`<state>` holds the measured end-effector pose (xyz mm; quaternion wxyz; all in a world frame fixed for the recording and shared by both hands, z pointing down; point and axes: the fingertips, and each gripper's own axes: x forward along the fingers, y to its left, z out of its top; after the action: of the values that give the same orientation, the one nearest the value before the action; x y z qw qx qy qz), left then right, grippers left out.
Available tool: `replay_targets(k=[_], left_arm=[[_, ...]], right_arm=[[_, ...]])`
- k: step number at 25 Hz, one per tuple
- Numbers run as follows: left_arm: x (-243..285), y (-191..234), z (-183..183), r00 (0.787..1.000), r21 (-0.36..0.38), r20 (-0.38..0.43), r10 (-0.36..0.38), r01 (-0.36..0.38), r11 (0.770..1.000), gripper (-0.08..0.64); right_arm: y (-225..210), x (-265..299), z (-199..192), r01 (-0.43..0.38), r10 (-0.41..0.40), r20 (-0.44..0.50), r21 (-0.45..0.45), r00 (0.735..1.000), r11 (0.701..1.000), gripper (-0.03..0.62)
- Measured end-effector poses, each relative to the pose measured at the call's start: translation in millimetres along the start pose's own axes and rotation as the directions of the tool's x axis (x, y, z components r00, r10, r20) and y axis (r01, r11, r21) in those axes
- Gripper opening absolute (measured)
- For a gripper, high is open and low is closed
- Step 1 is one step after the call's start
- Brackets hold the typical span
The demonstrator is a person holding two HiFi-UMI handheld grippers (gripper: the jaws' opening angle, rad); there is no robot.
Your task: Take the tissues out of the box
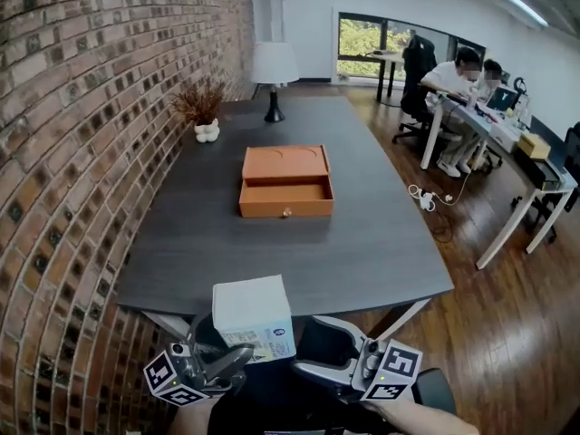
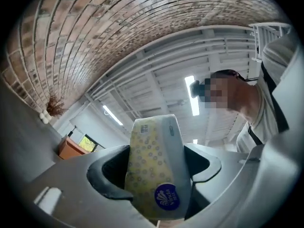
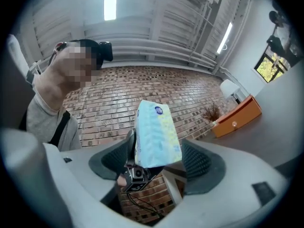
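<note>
A soft tissue pack (image 1: 253, 316), white and pale blue with yellow dots and a round blue logo, is held up in front of the table's near edge. My left gripper (image 1: 228, 359) is shut on its lower part. In the left gripper view the pack (image 2: 154, 167) stands upright with both pads pressed on its sides. My right gripper (image 1: 319, 347) is just right of the pack and open. In the right gripper view the pack (image 3: 156, 134) shows beyond the spread jaws with a gap on each side, and the left gripper (image 3: 134, 174) shows under it.
An orange box (image 1: 285, 181) with its drawer pulled out lies mid-table on the dark table (image 1: 381, 261). A lamp (image 1: 274, 71) and a dried plant (image 1: 203, 107) stand at the far end. A brick wall runs along the left. People sit at desks (image 1: 507, 139) on the right.
</note>
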<state>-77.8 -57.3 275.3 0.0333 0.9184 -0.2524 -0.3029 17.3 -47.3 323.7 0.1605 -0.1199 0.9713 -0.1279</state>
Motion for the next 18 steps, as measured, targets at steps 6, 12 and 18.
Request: replay_targets(k=[6, 12, 18], left_arm=[[-27, 0, -11, 0.998, 0.01, -0.024, 0.057, -0.057, 0.998, 0.351], [-33, 12, 6, 0.999, 0.02, 0.001, 0.046, -0.046, 0.999, 0.353], [-30, 5, 3, 0.998, 0.028, -0.016, 0.055, -0.055, 0.998, 0.353]], right_arm=[[7, 5, -9, 0.0, -0.001, -0.051, -0.007, 0.999, 1.0, 0.353], [16, 18, -16, -0.04, 0.035, -0.068, -0.077, 0.997, 0.996, 0.347], [22, 12, -10, -0.053, 0.046, -0.093, -0.08, 0.995, 0.995, 0.327]])
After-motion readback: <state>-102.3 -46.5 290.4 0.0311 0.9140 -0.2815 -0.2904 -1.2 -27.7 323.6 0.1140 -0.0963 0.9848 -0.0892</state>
